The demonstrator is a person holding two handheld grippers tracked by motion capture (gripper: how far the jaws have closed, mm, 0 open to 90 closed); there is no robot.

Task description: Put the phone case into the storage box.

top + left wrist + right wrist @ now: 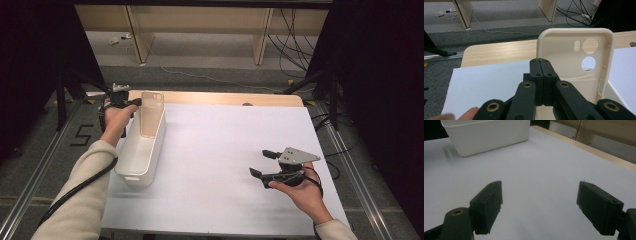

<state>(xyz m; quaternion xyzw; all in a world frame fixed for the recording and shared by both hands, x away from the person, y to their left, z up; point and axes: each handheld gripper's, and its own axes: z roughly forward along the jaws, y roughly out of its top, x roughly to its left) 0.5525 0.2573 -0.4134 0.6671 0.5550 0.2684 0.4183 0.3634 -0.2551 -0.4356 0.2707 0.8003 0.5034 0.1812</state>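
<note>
Currently the left tool (131,103) sits at the far left corner of the surface (225,150), jaws pressed together on the edge of a beige phone case (151,114); in the left gripper view the jaws meet with the case wall between them and the camera cutouts face the lens. Case stands upright, its lower end inside the far end of the white bin (141,146), which lies along the left edge of the white sheet. Right tool (266,164) rests well apart at the near right, jaws spread wide over bare sheet, holding nothing.
</note>
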